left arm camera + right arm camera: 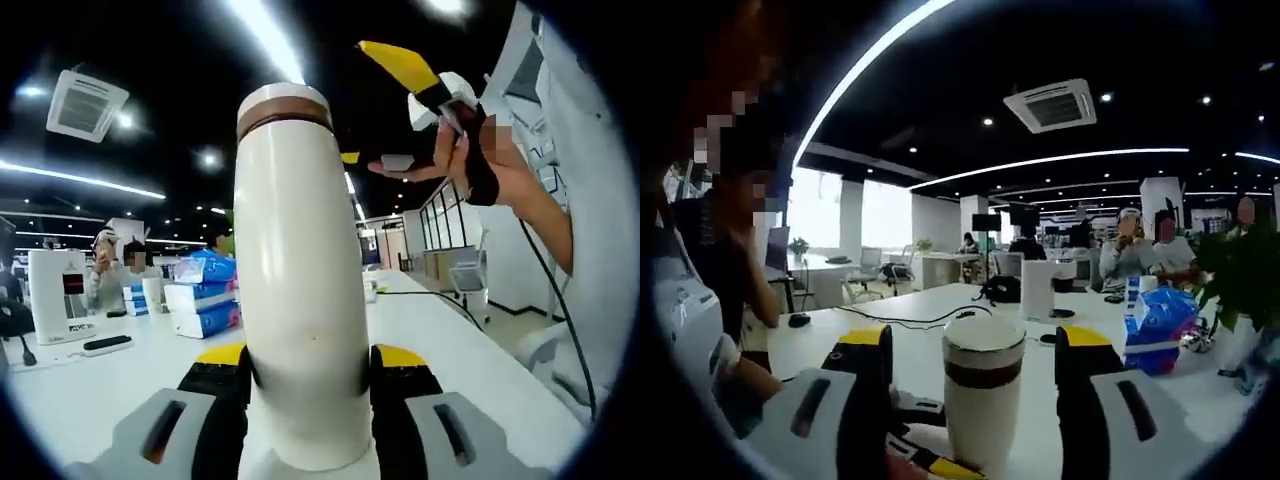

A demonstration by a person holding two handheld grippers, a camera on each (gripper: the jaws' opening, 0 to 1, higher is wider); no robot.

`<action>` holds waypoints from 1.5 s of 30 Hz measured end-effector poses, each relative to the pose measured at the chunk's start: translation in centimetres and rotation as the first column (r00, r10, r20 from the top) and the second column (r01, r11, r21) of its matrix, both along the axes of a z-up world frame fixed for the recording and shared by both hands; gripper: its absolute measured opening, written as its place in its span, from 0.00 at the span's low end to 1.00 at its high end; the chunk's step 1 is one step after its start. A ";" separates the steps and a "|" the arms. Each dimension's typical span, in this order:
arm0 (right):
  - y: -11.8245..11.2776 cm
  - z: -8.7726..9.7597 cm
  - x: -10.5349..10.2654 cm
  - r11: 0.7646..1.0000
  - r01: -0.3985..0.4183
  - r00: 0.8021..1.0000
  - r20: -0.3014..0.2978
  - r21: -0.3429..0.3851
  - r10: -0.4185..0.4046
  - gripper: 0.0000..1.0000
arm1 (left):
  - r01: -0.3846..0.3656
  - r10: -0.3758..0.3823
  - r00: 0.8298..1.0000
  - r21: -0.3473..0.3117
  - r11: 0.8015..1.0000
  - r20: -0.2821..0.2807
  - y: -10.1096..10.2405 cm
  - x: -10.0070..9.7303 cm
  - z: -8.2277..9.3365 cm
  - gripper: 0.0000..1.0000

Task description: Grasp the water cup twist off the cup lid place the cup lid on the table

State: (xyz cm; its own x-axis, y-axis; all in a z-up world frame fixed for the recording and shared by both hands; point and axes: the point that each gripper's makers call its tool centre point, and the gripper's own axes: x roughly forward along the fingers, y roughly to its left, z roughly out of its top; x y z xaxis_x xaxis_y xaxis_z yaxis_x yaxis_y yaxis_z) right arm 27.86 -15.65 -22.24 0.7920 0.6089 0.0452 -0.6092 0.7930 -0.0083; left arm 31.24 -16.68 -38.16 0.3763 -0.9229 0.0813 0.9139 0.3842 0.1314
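Observation:
A tall cream water cup (300,300) with a brown band and a cream lid (284,100) stands upright between my left gripper's (310,355) yellow-tipped jaws, which are shut on its lower body. My right gripper (356,100), held by a hand, hovers open to the right of the lid, apart from it. In the right gripper view the same cup (980,410) and lid (983,335) sit ahead between my right gripper's (975,338) wide-spread jaws, which do not touch it. The left gripper (925,440) grips the cup from below.
A long white table (460,340) lies underneath, carrying blue tissue packs (205,300), a white device (60,295) and a black cable (430,295). A blue bag (1160,320), a white box (1038,290) and a plant (1240,270) stand beyond. People sit at the far side.

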 end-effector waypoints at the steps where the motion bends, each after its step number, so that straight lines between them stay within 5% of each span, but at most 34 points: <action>1: 0.2 0.0 0.4 1.000 -0.002 1.000 -0.001 -0.002 0.002 0.68 | 0.000 0.000 1.000 0.000 1.000 0.000 0.0 0.0 0.0 0.48; 13: 0.9 -0.9 2.6 0.999 -0.026 0.999 -0.047 -0.031 0.024 0.47 | 0.002 -0.002 1.000 0.003 1.000 0.004 0.0 0.0 0.0 0.48; 21: 0.9 -1.1 2.5 0.994 -0.103 0.994 -0.036 -0.027 0.102 0.46 | 0.000 0.000 1.000 0.003 1.000 0.000 0.0 0.0 -0.1 0.48; 36: 1.2 -1.4 1.8 0.928 -0.369 0.926 -0.107 -0.049 0.362 0.45 | -0.002 0.002 1.000 0.004 1.000 0.002 0.0 -0.2 -0.1 0.48; 45: 1.5 -1.5 1.6 0.883 -0.464 0.884 -0.095 -0.070 0.457 0.45 | -0.005 0.005 1.000 0.003 1.000 -0.003 0.0 -0.2 -0.2 0.48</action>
